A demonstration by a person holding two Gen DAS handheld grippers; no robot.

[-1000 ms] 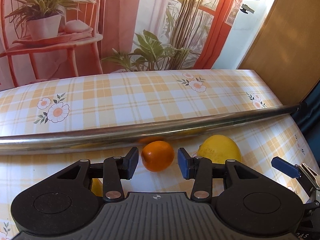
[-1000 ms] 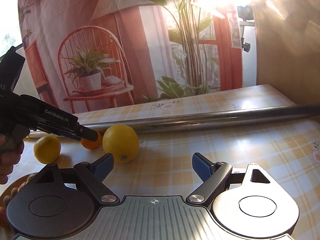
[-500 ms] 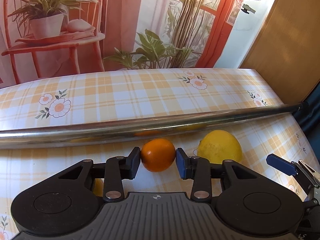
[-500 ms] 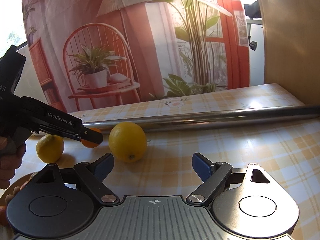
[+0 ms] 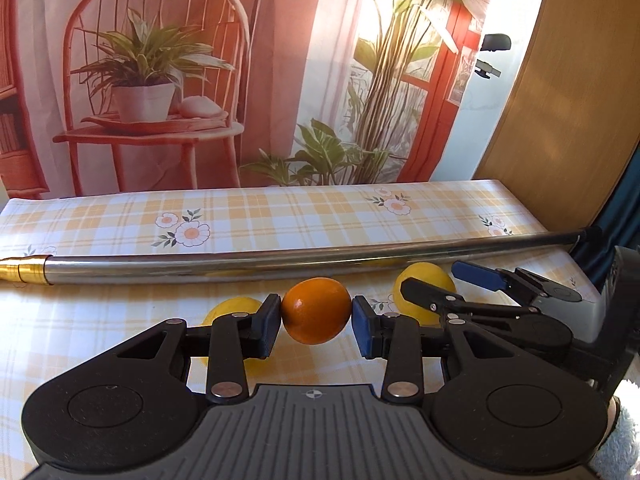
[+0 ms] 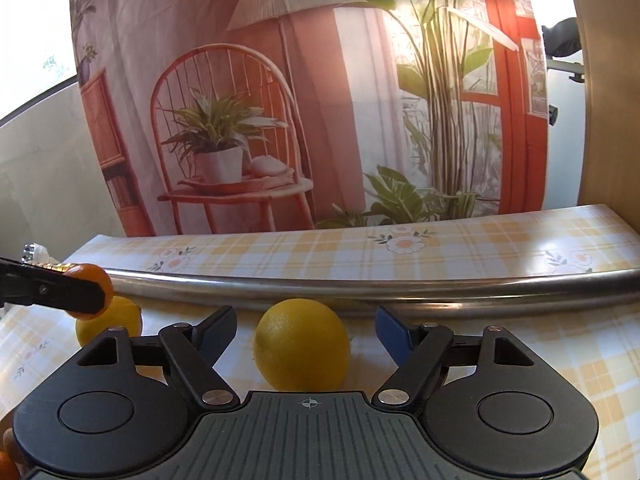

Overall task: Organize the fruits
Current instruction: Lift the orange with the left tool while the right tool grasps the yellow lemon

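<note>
Left gripper point(image 5: 316, 320) now clamped on small orange point(image 5: 316, 311) and raised off checked tablecloth point(image 5: 280, 216), unlike a second ago; right gripper point(image 6: 306, 330) spread wide, moved around large lemon point(image 6: 302, 343), near the metal tube point(image 6: 360, 286)

Small lemon point(image 5: 234, 307) behind my left gripper point(image 5: 314, 324) mostly hidden by its finger. Metal pole point(image 6: 360, 286) beyond it runs off frame right.

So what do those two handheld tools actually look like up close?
Both match. The left tool and right tool each have a ribbed dark grey body, two round black housings with disc caps, black linkage arms with silver rivets, blue-padded fingers, and a small crosshair mark. No cables show.
</note>
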